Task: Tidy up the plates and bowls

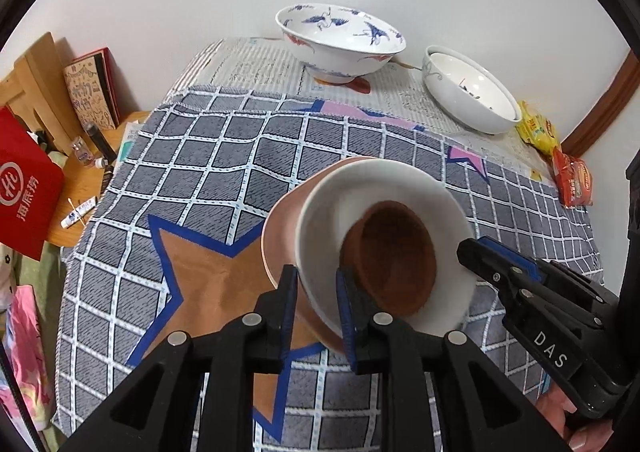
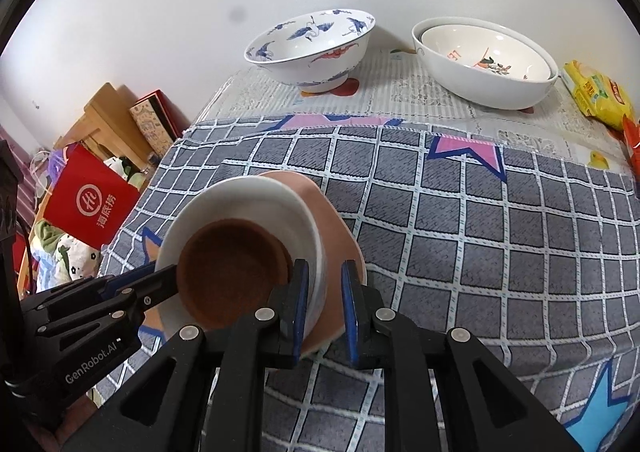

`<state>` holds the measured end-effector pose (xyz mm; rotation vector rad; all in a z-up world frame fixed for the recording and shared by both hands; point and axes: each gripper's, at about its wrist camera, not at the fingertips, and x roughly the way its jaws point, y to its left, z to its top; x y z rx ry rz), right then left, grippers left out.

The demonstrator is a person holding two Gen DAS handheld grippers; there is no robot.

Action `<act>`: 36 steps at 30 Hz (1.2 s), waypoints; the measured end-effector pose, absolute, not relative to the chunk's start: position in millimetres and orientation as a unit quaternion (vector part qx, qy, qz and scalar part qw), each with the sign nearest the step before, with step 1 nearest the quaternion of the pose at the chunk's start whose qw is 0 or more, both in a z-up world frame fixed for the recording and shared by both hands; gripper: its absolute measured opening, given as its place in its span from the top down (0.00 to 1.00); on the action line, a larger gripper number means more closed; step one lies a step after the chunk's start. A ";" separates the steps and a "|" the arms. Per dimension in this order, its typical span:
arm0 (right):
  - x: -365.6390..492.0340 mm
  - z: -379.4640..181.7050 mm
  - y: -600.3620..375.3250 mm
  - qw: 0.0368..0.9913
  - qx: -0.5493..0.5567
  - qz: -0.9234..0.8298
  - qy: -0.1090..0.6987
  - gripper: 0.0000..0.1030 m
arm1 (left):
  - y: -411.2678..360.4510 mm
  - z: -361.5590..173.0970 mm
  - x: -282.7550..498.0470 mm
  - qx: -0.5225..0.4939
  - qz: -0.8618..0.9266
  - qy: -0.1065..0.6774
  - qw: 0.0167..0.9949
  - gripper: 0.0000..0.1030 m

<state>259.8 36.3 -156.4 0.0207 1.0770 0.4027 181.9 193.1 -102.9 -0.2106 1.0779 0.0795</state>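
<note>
Task looked well underway. One nested stack sat low centre of both views on the checked cloth of the counter: brown bowl inside white dish on pink plate. Left claw straddled the stack's near rim, slightly apart, pads not clearly pressing; right claw likewise on the other side. Neither seemed to grip. At upper frame: one crane-pattern bowl alone, two white bowls nested. Count: six dishes in three groups. Left, probably: merging those groups.
</note>
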 end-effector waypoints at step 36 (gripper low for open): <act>66.2 -36.9 -173.9 0.923 0.011 -0.015 0.385 0.18 | 17.5 -2.1 32.5 -0.017 -0.021 0.355 0.934 0.16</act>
